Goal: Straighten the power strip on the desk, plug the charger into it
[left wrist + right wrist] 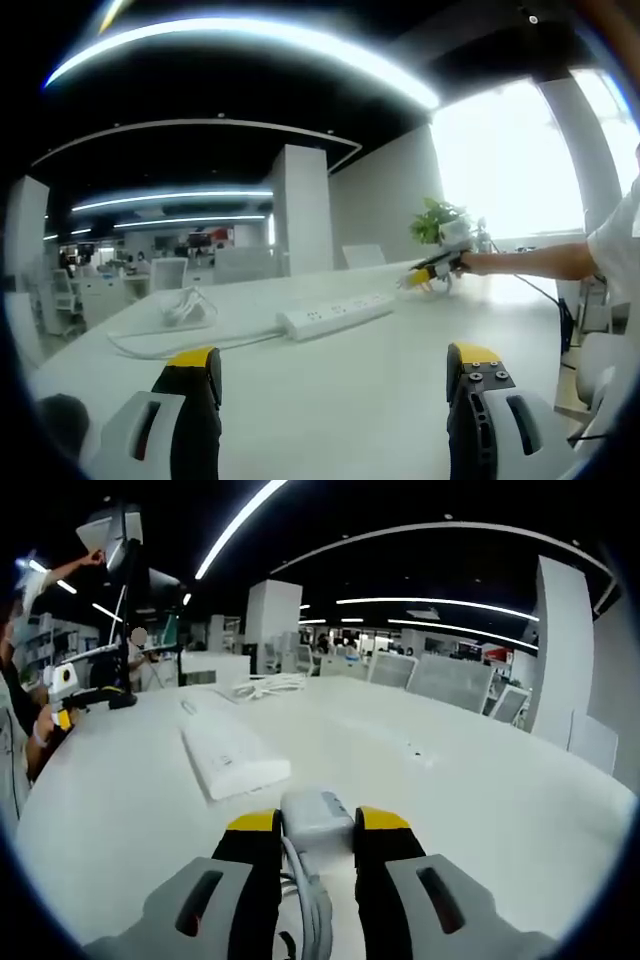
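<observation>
White surface (380, 390): wide and bare ahead of the left claw (335, 375); far edge runs behind the power strip (335, 313).
Left claw: jaws spread wide, nothing between them, low over the surface.
Right claw (318, 825): clamped on the white charger (316, 813), its cable (305, 900) trailing back between the jaws.
Power strip: lies at a slant mid-surface; in the right gripper view (228, 752) its end sits just beyond the charger, apart from it.
Coiled white cable (180, 308): near the strip's far end.
Potted plant (437, 220): by the window edge.
Open room: clear surface right of the strip.
</observation>
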`<state>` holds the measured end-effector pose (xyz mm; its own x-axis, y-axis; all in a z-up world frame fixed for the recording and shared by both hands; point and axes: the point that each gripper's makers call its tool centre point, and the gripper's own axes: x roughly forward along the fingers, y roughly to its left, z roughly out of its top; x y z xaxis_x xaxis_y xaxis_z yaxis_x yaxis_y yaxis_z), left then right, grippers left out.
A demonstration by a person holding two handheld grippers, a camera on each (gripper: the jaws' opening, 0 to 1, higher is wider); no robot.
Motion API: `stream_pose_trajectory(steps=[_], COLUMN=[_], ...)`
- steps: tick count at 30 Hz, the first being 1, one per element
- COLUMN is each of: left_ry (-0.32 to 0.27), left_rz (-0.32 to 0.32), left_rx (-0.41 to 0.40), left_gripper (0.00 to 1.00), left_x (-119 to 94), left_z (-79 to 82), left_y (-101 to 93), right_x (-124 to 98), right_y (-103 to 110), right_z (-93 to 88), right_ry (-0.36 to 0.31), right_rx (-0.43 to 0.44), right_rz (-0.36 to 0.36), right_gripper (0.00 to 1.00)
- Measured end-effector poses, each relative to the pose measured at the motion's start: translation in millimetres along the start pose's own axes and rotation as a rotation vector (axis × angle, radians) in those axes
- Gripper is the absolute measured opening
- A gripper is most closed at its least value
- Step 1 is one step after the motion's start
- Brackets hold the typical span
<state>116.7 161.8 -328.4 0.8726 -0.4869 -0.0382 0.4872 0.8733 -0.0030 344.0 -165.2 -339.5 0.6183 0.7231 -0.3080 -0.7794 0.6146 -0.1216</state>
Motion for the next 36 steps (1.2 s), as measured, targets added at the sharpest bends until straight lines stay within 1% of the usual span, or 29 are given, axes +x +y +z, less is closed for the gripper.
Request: stream_pose_trajectory(steps=[2,5,12,18,21,25,28,29,30,32,36], left_ry=[0.000,0.000,0.000,0.003,0.003,0.002,0.002,0.001,0.001,0.001,0.003], left_rz=[-0.002,0.000,0.004,0.000,0.000,-0.001,0.001,0.001,0.001,0.001,0.004], left_rx=[0.000,0.001,0.003,0.000,-0.002,-0.004,-0.005,-0.005,-0.005,-0.005,-0.004], left_gripper=[0.96,0.96,0.96,0.96,0.96,0.96,0.96,0.96,0.96,0.96,0.96], left_x=[-0.1,-0.6,-0.3,1.2,1.6,1.4,1.0,0.7,0.5,0.3,-0.3], left_z=[-0.1,-0.2,0.2,-1.8,-1.9,-1.8,-1.5,-1.3,-1.2,-0.8,-0.3], left_y=[-0.5,-0.1,0.2,-1.1,-1.1,-1.5,-1.2,-1.1,-1.0,-0.5,0.6], right_x=[1.5,1.6,4.9,4.1,3.9,3.6,5.2,6.0,5.4,4.4,3.7], right_y=[0.1,-1.9,0.3,-0.2,-1.4,0.2,2.5,2.6,2.1,1.4,3.1], right_z=[-5.3,-6.9,-14.2,-15.7,-17.1,-18.0,-22.1,-26.2,-23.6,-23.1,-22.2], right_ry=[0.001,-0.011,0.003,-0.013,-0.015,-0.005,0.016,0.034,0.016,0.009,-0.002], right_rx=[0.021,0.050,0.062,0.083,0.091,0.082,0.073,0.072,0.067,0.084,0.088], right_rz=[0.002,0.002,0.001,0.011,0.027,0.031,0.037,0.035,0.036,0.038,0.036], right_gripper=[0.25,0.25,0.25,0.25,0.26,0.27,0.32,0.33,0.33,0.34,0.36])
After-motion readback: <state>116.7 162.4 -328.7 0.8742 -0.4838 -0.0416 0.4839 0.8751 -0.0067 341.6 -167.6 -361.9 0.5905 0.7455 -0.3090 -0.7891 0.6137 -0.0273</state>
